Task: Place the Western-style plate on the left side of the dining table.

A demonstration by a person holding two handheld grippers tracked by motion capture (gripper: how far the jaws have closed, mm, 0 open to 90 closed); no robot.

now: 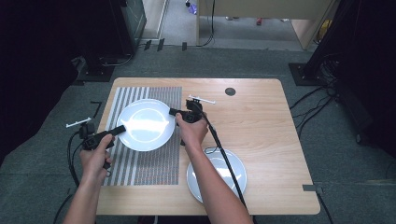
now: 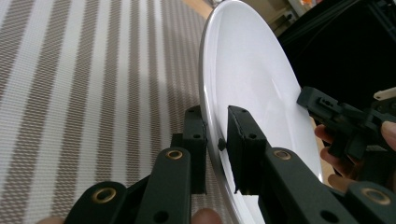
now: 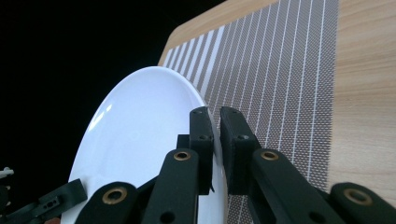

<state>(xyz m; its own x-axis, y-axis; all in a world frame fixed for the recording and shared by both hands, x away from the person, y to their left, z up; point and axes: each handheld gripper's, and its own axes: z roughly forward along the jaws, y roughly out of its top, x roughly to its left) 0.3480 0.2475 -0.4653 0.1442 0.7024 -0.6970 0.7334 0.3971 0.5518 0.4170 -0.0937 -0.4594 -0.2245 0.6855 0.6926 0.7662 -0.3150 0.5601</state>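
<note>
A large white plate (image 1: 144, 125) hangs over the striped grey placemat (image 1: 140, 165), carried by both grippers. My left gripper (image 1: 122, 129) is shut on the plate's left rim; in the left gripper view its jaws clamp the rim of the plate (image 2: 247, 79) at the left gripper (image 2: 215, 142). My right gripper (image 1: 173, 112) is shut on the opposite rim; the right gripper view has its jaws pinching the edge of the plate (image 3: 140, 140) at the right gripper (image 3: 216, 140). The right gripper (image 2: 345, 123) also appears across the plate in the left gripper view.
A second white plate (image 1: 236, 175) lies on the wooden table (image 1: 261, 130) at the front, partly under the right forearm. A round dark grommet (image 1: 230, 91) sits near the table's far edge. Cables trail from both grippers.
</note>
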